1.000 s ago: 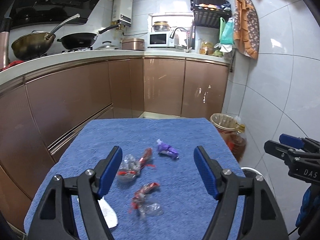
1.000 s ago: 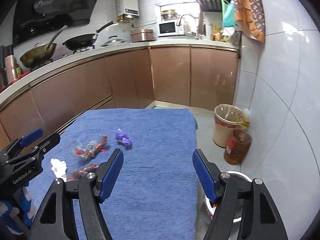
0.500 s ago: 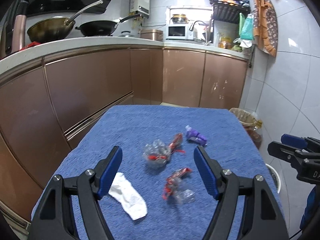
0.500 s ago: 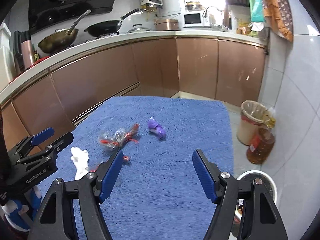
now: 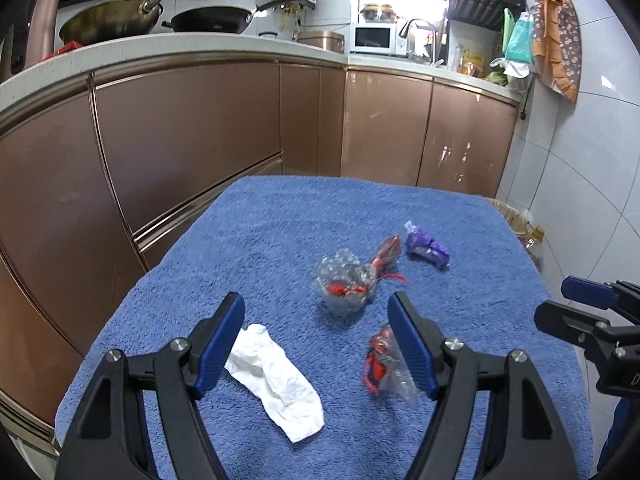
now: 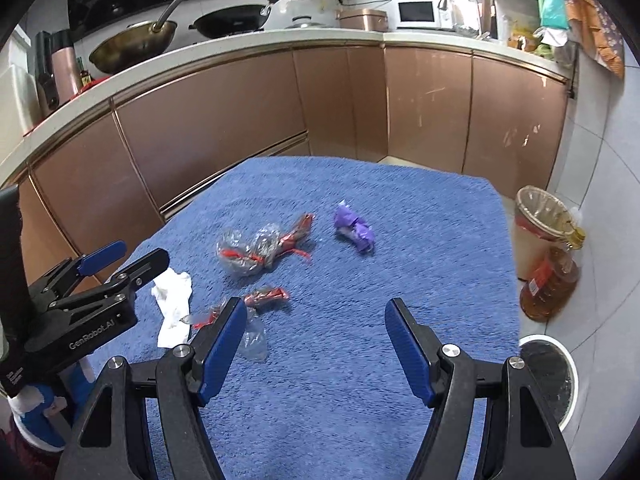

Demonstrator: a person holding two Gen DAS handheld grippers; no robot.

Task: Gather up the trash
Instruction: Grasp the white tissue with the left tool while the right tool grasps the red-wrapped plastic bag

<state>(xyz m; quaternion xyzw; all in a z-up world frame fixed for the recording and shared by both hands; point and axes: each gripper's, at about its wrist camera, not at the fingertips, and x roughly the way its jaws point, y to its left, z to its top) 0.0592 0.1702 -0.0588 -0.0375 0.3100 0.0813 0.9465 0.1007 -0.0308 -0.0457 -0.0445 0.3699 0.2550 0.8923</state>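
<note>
left wrist view: white tissue (image 5: 276,376) just beside spread, empty left fingers (image 5: 218,340)

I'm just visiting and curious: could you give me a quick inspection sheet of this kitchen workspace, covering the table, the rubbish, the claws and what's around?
Surface: blue towel covering the table.
Job's things: white tissue, near-left; clear-and-red wrapper, middle; smaller red wrapper, near; purple wrapper, farthest. All lie loose on the towel.
Clutter: nothing seen on the towel besides the rubbish.
Claws: left claw open and empty, over the tissue side; right claw open and empty.
Cables: nothing seen.
Surroundings: lined bin and oil bottle on the floor to the right; white-rimmed bin nearer; brown cabinets; woks and microwave on the counter.
</note>
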